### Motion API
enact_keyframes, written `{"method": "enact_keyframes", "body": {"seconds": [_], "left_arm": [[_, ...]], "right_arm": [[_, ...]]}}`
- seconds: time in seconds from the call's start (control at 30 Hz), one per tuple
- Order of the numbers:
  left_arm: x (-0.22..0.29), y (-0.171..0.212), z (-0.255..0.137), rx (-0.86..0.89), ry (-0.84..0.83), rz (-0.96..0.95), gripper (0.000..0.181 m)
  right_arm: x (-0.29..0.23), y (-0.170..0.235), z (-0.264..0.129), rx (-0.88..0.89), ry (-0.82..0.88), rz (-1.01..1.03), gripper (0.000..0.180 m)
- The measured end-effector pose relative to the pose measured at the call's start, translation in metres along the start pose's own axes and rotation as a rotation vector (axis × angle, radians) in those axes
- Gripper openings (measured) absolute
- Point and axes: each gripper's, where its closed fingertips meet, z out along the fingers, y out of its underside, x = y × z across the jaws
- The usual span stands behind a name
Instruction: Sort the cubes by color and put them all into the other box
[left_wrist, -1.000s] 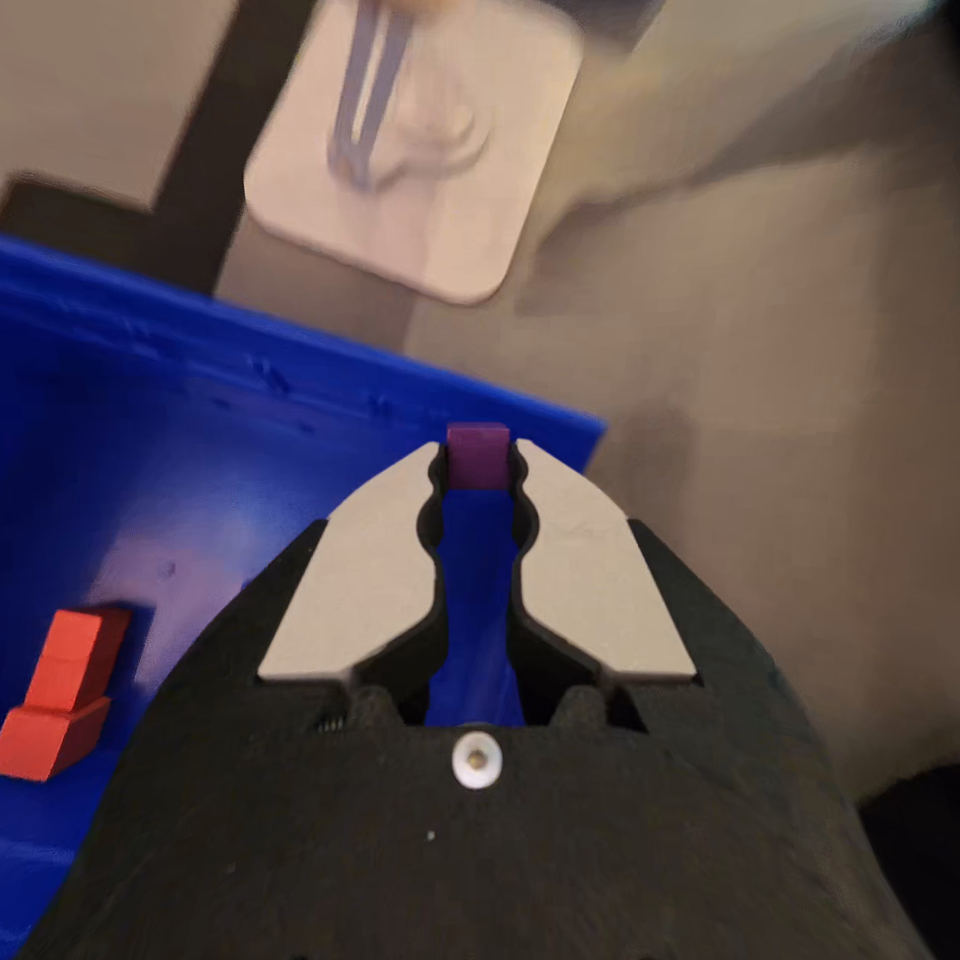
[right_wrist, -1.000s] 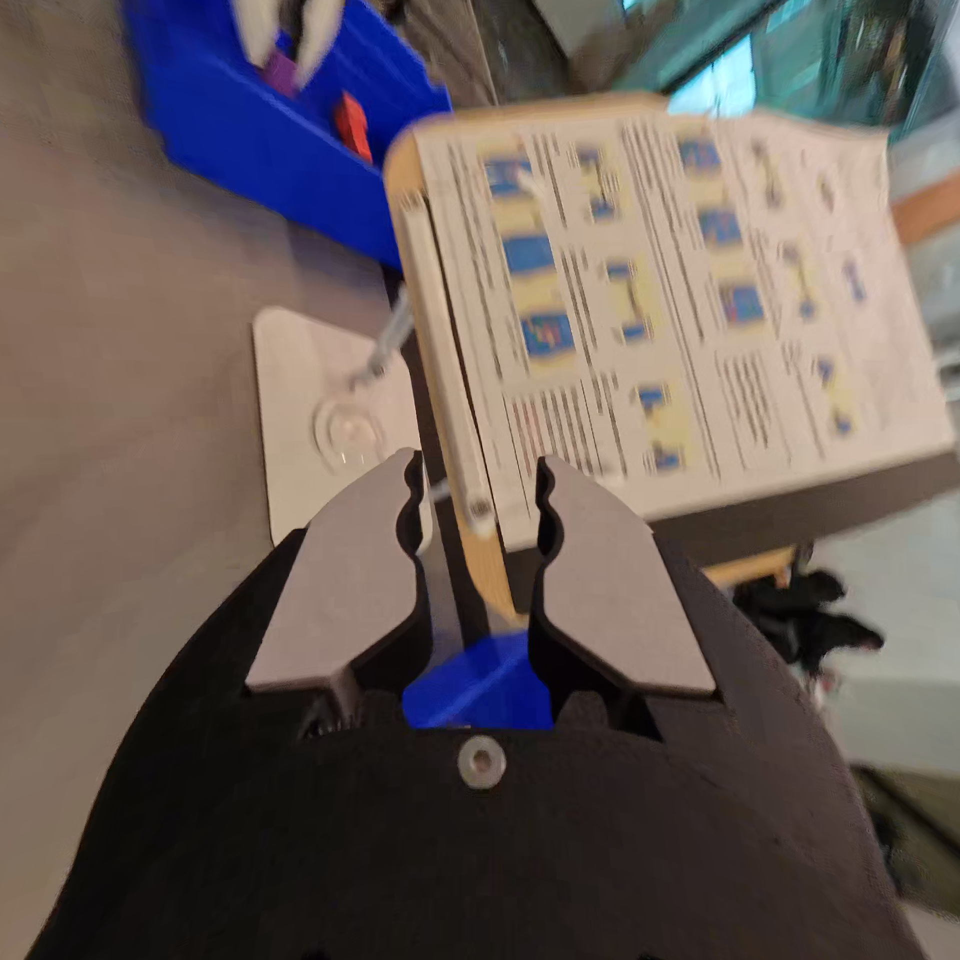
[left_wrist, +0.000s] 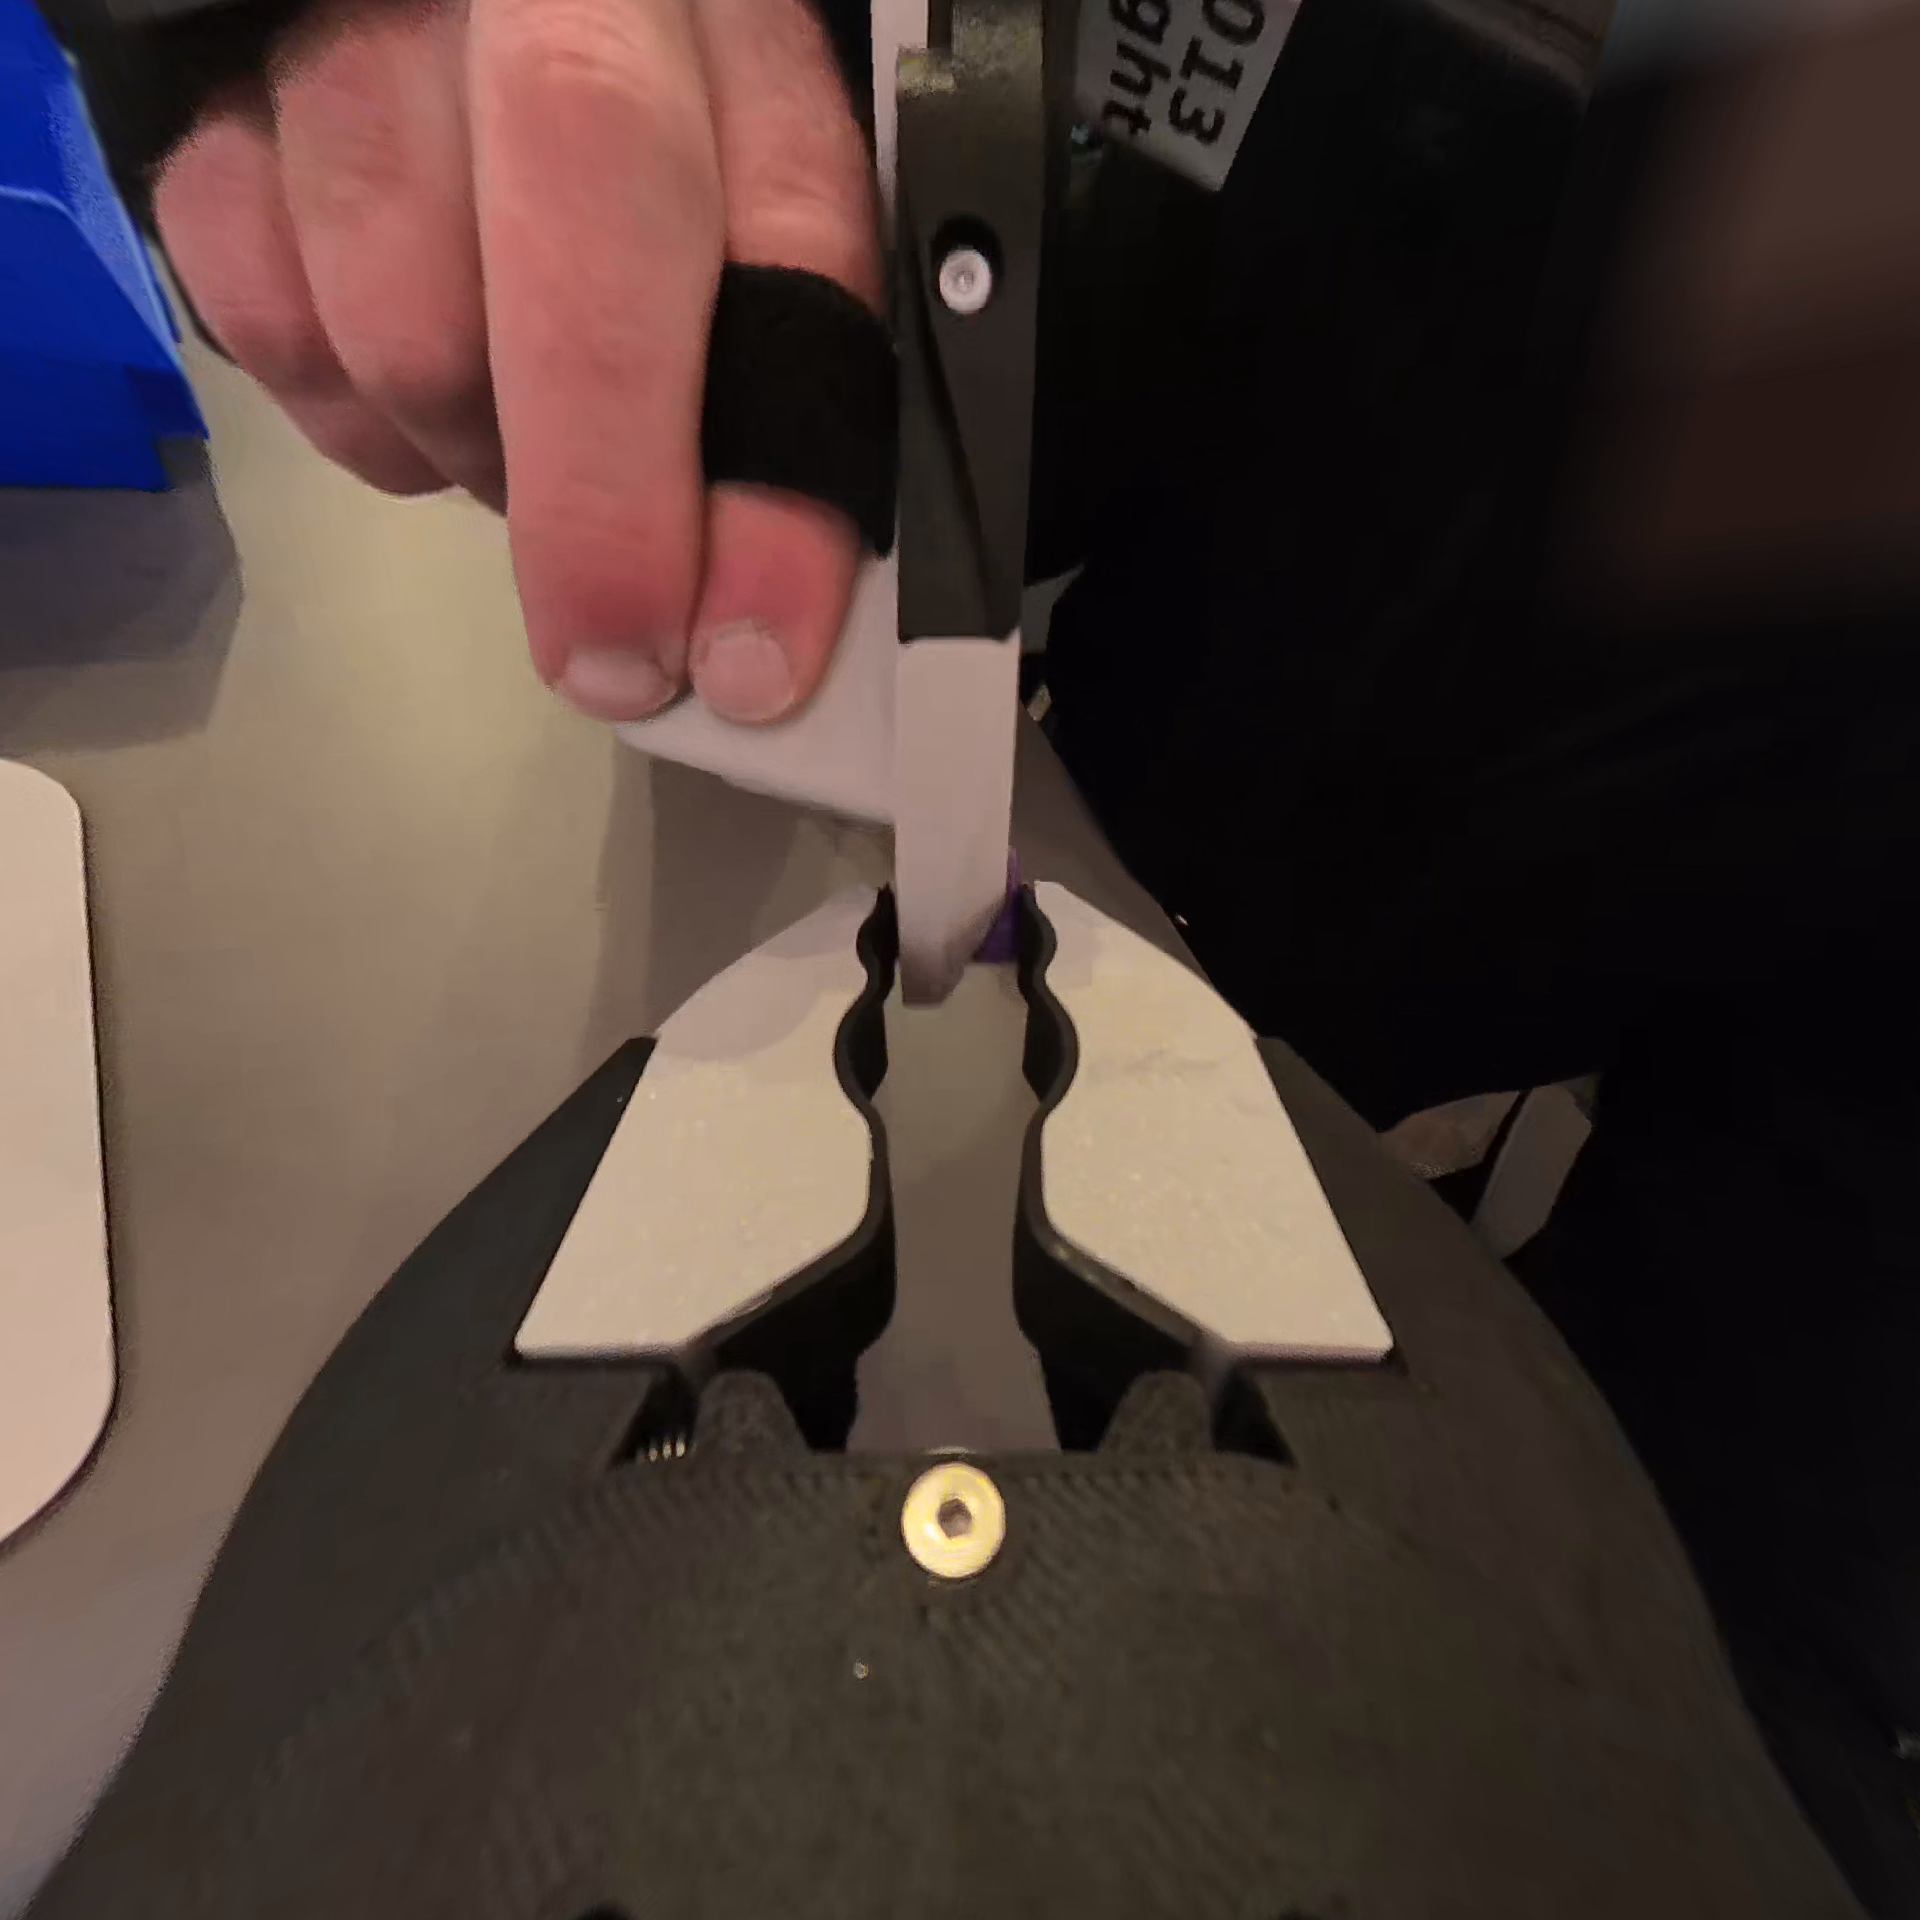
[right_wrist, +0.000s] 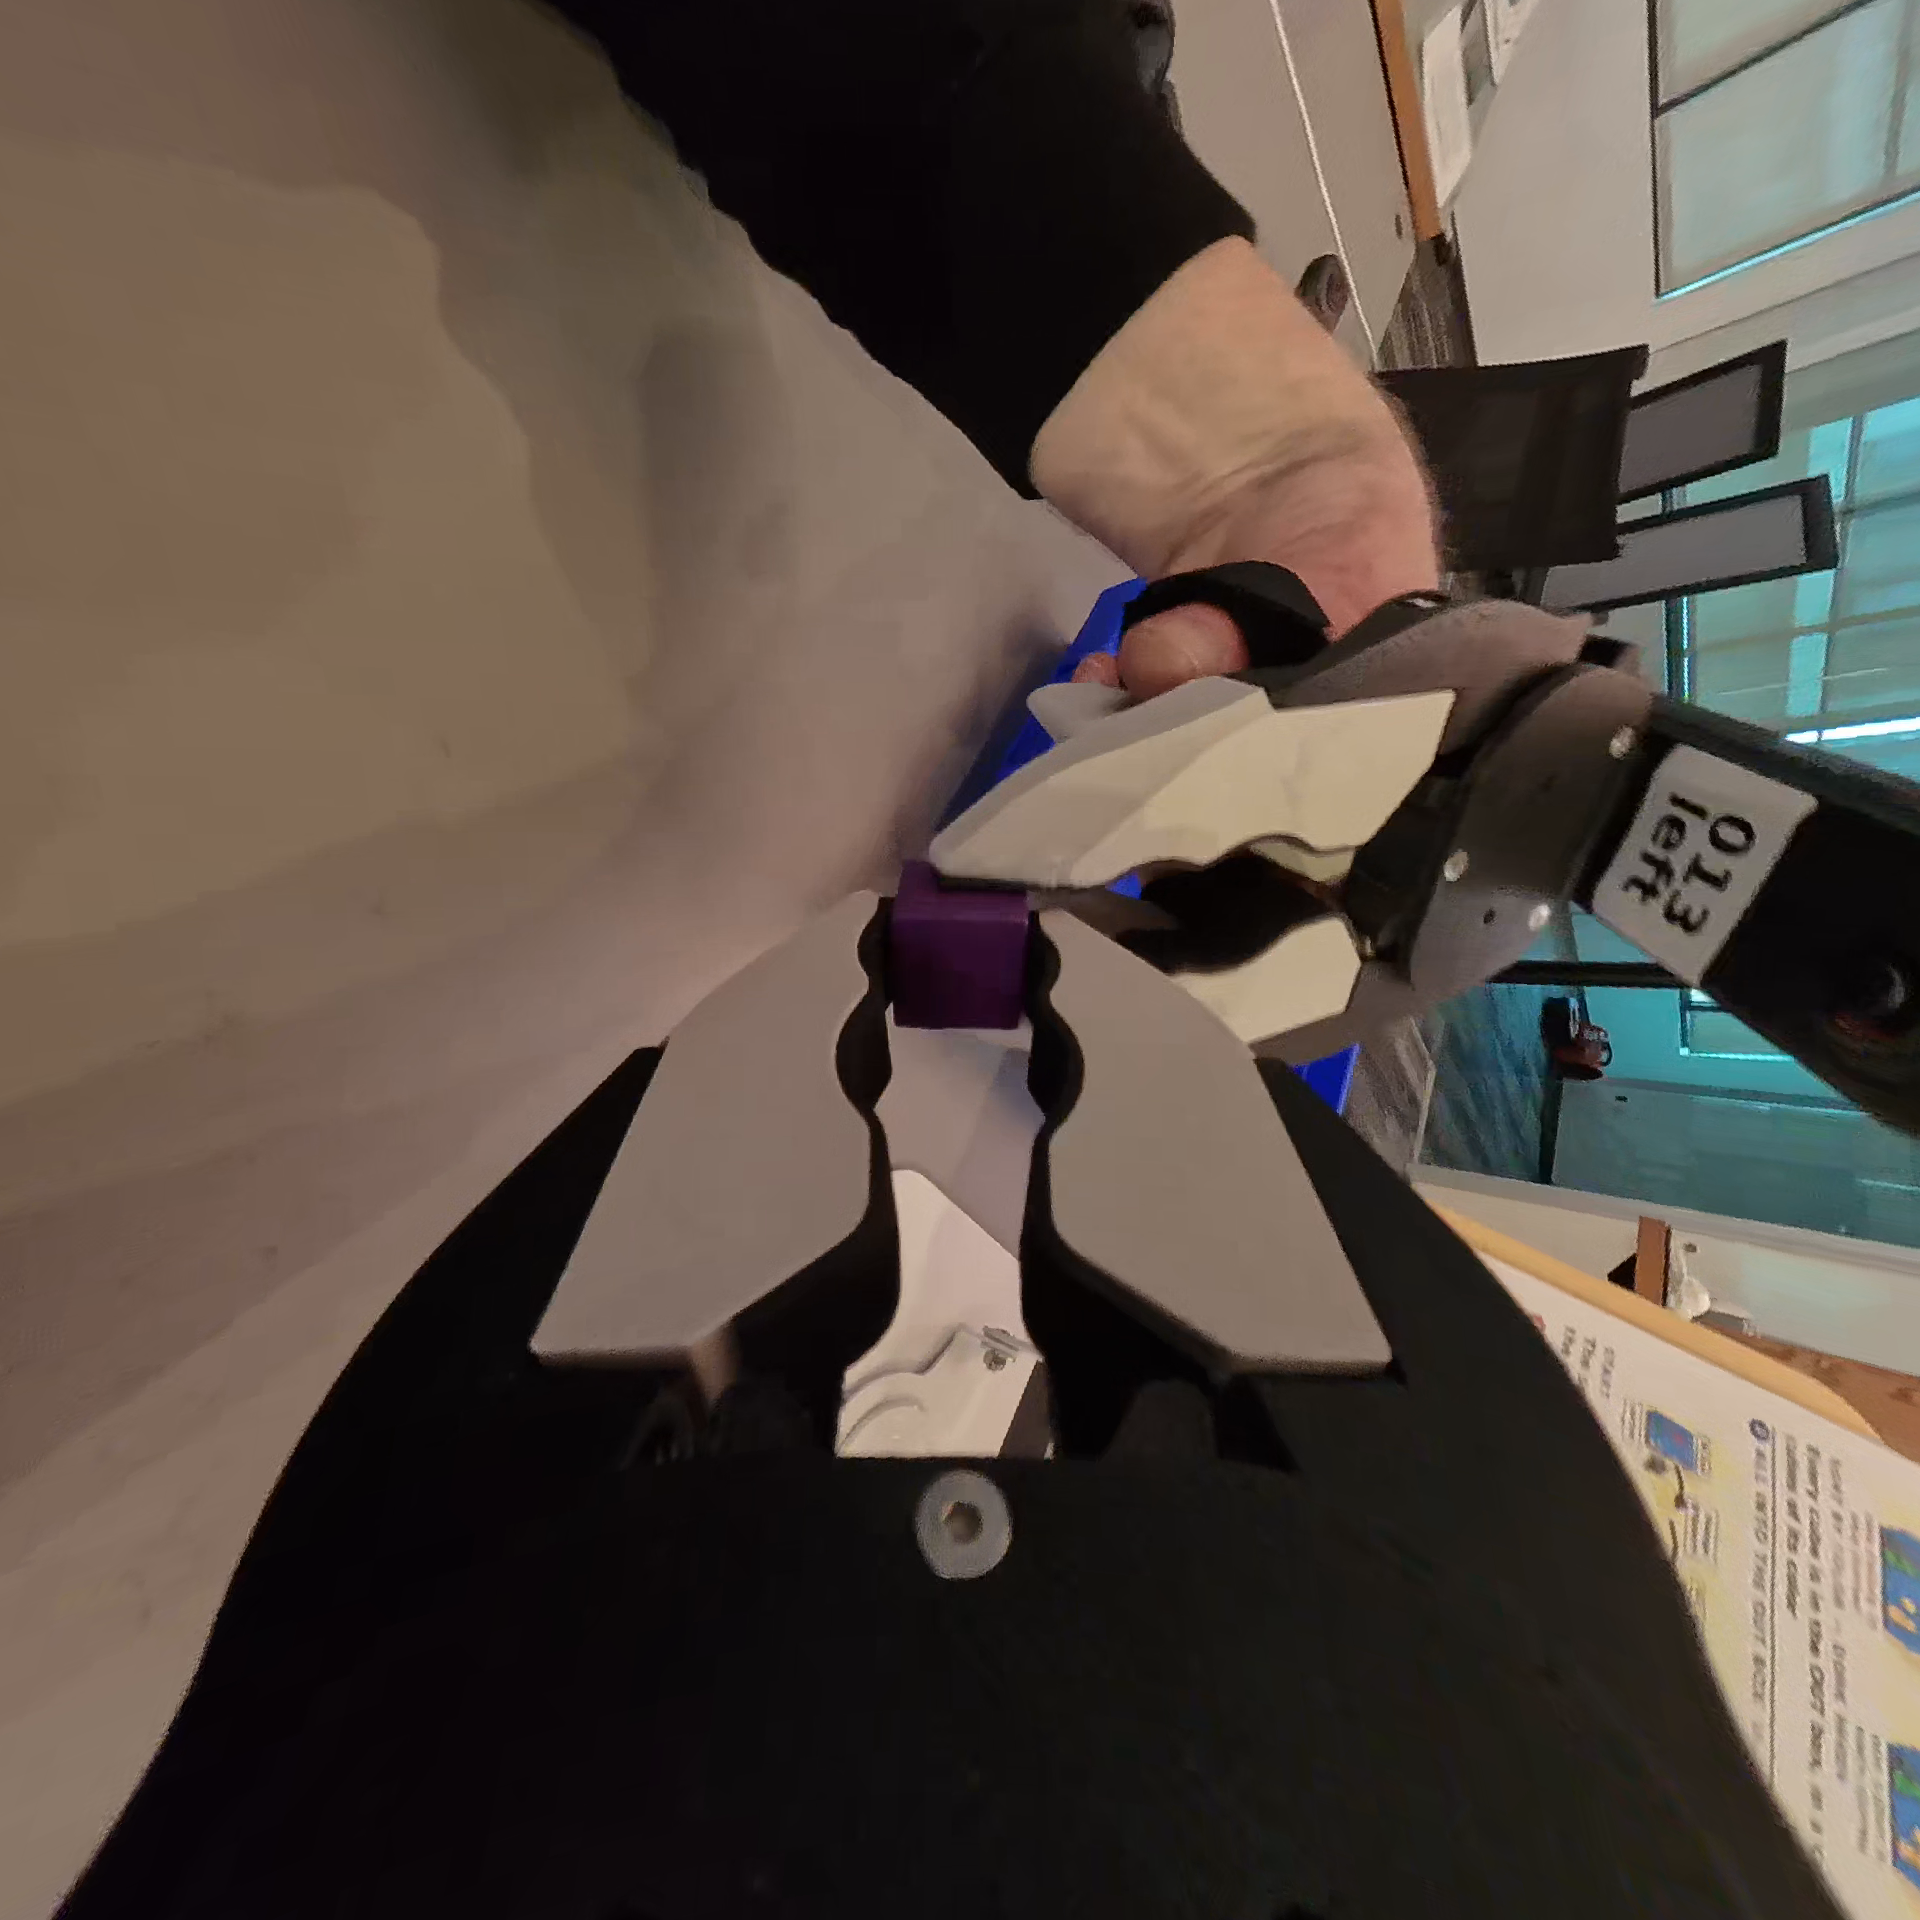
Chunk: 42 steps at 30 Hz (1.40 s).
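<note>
The left gripper points level across the grey table. Its two pale, flat-faced fingers, with wavy black inner edges, stand a narrow gap apart. The purple cube sits in that gap at the tips, mostly hidden; only a sliver shows against one finger.

The right gripper comes in at a right angle to the left one, held by a hand with a black strap round one finger. Seen from the left wrist, one of its pale fingers drops straight down in front of the cube. From its own camera, its tips close narrowly on two opposite faces of the cube, which is small, matte and square-edged, and is held in the air above the table.

In the right wrist view the other hand, in a black sleeve, grips the left tool's handle. That tool's upper finger lies on the cube's top face. Its lower finger is partly hidden, so its contact cannot be seen.

A glossy blue box lies behind the hand. A white rounded pad rests flat on the table. A printed sheet lies on a wooden board.
</note>
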Motion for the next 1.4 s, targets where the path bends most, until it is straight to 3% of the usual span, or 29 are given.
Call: {"method": "enact_keyframes", "body": {"seconds": [0.1,0.17,0.2,0.43,0.57,0.67,0.7,0.77,0.93,1.1,1.4], "left_arm": [[-0.002,0.001,-0.013,0.001,-0.07,-0.004,0.031],[0.001,-0.001,-0.029,0.02,-0.121,0.018,0.007],[-0.001,-0.002,-0.039,0.035,-0.174,0.031,0.0],[-0.005,0.0,-0.093,0.058,-0.421,0.047,0.0],[-0.01,0.013,-0.112,0.004,-0.54,0.015,0.0],[-0.016,0.025,-0.132,-0.022,-0.641,-0.035,0.0],[-0.021,0.033,-0.14,-0.046,-0.688,-0.059,0.0],[-0.026,0.045,-0.155,-0.075,-0.762,-0.086,0.0],[-0.047,0.081,-0.196,-0.196,-0.987,-0.177,0.019],[-0.078,0.104,-0.215,-0.291,-1.028,-0.127,0.042],[-0.158,0.181,-0.267,-0.759,-1.022,-0.257,0.044]], "right_arm": [[0.014,0.007,-0.024,0.004,0.07,0.064,0.023],[0.023,0.035,-0.051,-0.065,0.14,0.126,0.022],[0.03,0.057,-0.069,-0.115,0.193,0.17,0.022],[0.028,0.225,-0.2,-0.434,0.503,0.544,0.023],[0.003,0.293,-0.245,-0.563,0.551,0.722,0.023],[-0.03,0.341,-0.258,-0.669,0.505,0.897,0.023],[-0.039,0.361,-0.264,-0.738,0.529,0.938,0.026],[-0.056,0.388,-0.268,-0.818,0.535,1.022,0.061],[-0.054,0.389,-0.267,-0.825,0.547,1.044,0.06],[-0.031,0.363,-0.271,-0.72,0.598,1.0,0.053],[-0.023,0.349,-0.257,-0.687,0.559,0.952,0.048]]}}
